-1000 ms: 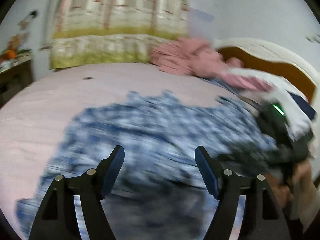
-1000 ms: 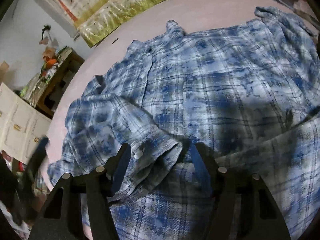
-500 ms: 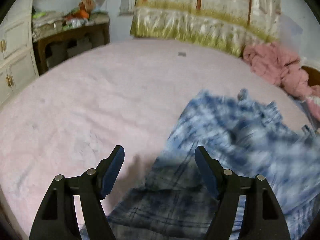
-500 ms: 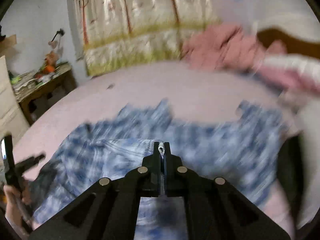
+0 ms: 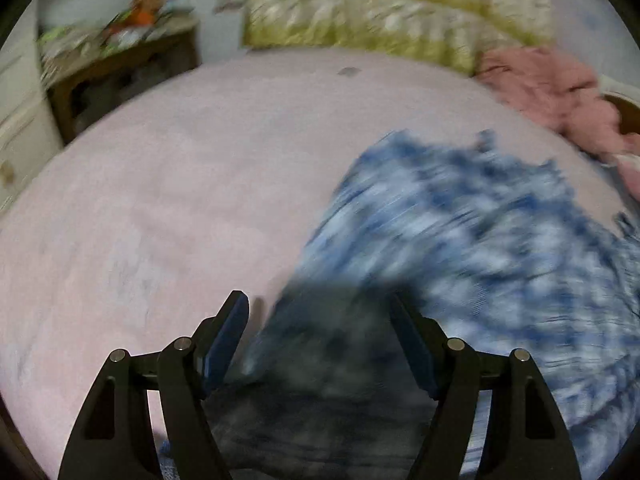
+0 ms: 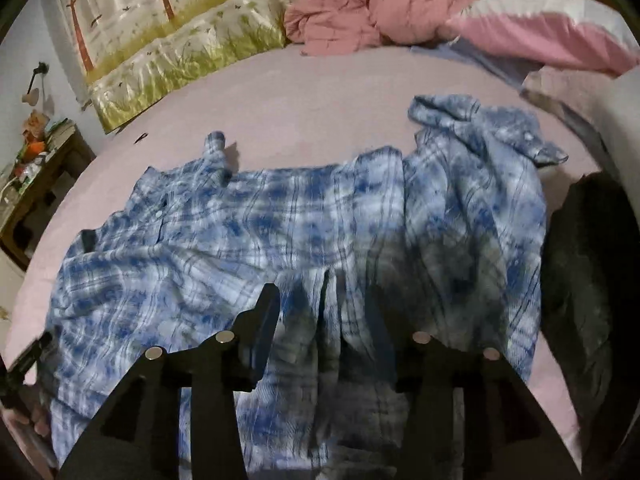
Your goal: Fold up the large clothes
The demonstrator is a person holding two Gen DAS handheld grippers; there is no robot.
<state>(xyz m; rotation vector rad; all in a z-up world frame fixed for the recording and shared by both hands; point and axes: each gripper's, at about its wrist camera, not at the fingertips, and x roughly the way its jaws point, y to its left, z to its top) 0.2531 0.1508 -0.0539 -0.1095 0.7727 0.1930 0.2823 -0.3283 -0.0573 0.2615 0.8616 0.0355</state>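
Blue plaid shirt (image 6: 280, 232) spread flat across pink bed (image 6: 320, 92) for folding; left gripper (image 5: 320, 316) and right gripper (image 6: 324, 300) both apart, empty, above its hem.

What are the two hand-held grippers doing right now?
Left hand-held gripper: open, holding nothing.
Right hand-held gripper: open, over the plaid shirt.

bare pink bedsheet (image 5: 168, 200) left, pink blanket (image 6: 360, 4) heaped far
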